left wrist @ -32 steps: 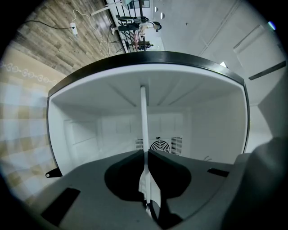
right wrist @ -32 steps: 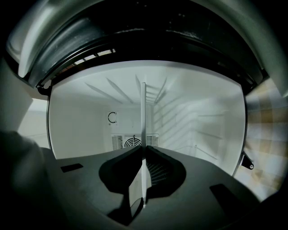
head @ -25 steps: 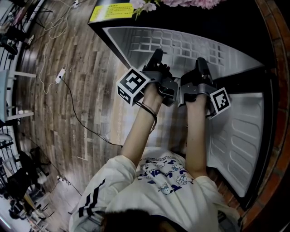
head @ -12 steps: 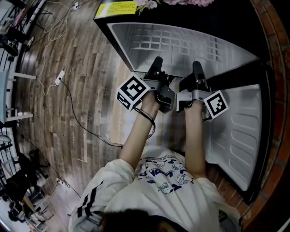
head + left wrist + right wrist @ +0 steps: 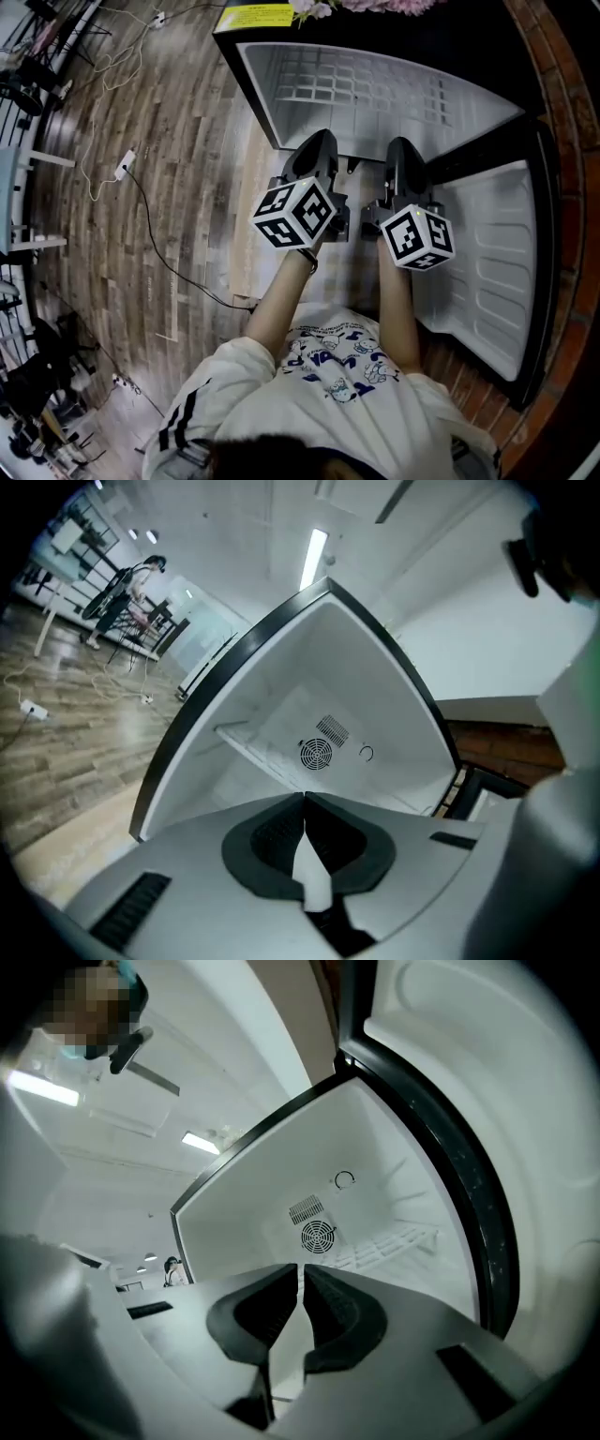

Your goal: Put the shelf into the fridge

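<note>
Left gripper view shows fridge [image 5: 246, 697] fan [image 5: 316, 754], unseen overhead.

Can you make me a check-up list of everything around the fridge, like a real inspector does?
Surface: wooden floor.
Job's things: fridge stands open, with its door swung to the right. The white wire shelf already sits inside.
Clutter: flowers and a yellow label on the fridge top.
Grippers: left gripper and right gripper are both shut and hold nothing. They point into the fridge from just outside.
Cables: black cable and white power strip on the floor to the left, apart from the fridge.
Surroundings: stands and equipment at the left edge, reddish brick on the right.
</note>
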`<action>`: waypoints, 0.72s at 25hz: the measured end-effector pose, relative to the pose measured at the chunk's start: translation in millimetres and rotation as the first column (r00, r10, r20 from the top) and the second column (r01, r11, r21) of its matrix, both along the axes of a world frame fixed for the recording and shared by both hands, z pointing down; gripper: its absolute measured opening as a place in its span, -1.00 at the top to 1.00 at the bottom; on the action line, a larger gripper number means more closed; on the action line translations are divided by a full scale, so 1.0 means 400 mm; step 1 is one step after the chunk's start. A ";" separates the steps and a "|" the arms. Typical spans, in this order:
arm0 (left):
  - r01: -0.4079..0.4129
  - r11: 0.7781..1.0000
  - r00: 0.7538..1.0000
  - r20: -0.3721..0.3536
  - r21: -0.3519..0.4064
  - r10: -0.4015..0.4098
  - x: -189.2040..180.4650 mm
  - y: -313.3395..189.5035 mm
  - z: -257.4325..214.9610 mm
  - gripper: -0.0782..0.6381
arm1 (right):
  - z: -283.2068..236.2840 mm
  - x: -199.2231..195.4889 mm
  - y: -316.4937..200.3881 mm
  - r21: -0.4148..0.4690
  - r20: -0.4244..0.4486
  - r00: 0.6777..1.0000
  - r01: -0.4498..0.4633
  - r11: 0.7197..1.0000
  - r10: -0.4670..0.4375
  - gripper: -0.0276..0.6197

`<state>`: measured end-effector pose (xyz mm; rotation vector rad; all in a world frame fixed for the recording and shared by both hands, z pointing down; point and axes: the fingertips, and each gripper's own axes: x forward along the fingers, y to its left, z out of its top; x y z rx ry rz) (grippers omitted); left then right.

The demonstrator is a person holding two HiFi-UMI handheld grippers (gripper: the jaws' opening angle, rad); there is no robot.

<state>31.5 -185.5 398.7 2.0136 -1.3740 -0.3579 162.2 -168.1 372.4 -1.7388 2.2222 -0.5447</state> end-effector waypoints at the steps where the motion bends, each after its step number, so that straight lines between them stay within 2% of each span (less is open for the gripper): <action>1: 0.003 1.000 0.999 0.035 0.017 -0.004 -0.003 0.006 -0.009 0.73 | -0.004 -0.003 0.008 0.002 -0.016 1.000 -0.004 1.000 0.004 0.78; 6: 0.003 0.997 0.979 0.204 0.083 -0.020 -0.010 0.032 -0.030 0.73 | -0.006 -0.021 0.040 0.019 -0.095 0.995 -0.005 1.000 0.006 0.78; 12: -0.007 0.988 0.926 0.375 0.152 -0.051 -0.021 0.079 -0.038 0.73 | 0.001 -0.037 0.079 0.037 -0.142 0.990 0.008 0.999 -0.003 0.79; 18: -0.008 0.982 0.903 0.424 0.187 -0.073 -0.029 0.103 -0.058 0.73 | -0.006 -0.051 0.101 0.036 -0.164 0.986 0.022 0.999 -0.016 0.81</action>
